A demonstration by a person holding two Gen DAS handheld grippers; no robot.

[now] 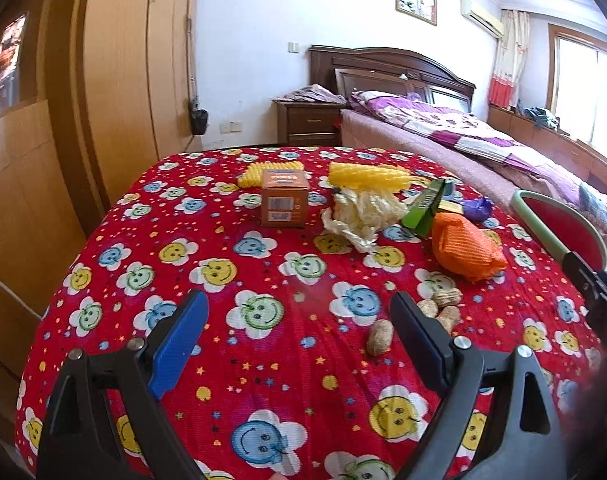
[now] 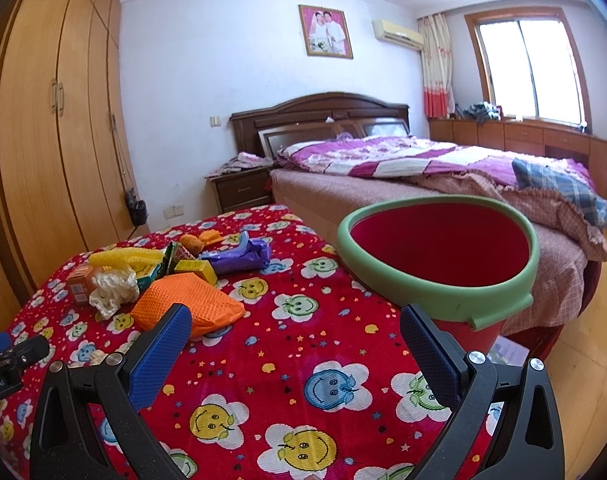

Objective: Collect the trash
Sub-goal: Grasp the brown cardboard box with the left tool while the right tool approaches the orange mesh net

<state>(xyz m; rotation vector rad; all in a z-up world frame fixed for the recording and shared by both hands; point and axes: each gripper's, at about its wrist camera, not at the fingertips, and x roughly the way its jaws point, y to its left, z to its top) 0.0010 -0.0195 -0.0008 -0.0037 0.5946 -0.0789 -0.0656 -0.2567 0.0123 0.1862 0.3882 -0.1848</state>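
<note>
Left gripper (image 1: 299,312) and right gripper (image 2: 295,328) both wide, empty. Trash pile around orange foam net (image 1: 465,246); peanuts (image 1: 439,312) only in left view. Red bin (image 2: 439,256) interior only in right view.

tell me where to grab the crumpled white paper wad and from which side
Pinch the crumpled white paper wad across its bulging middle, coming down from above. It is a soft, irregular lump lying on the red tablecloth, with the brown box to its left and the green carton to its right, so side approaches look crowded. The open left gripper seems nearest.
</note>
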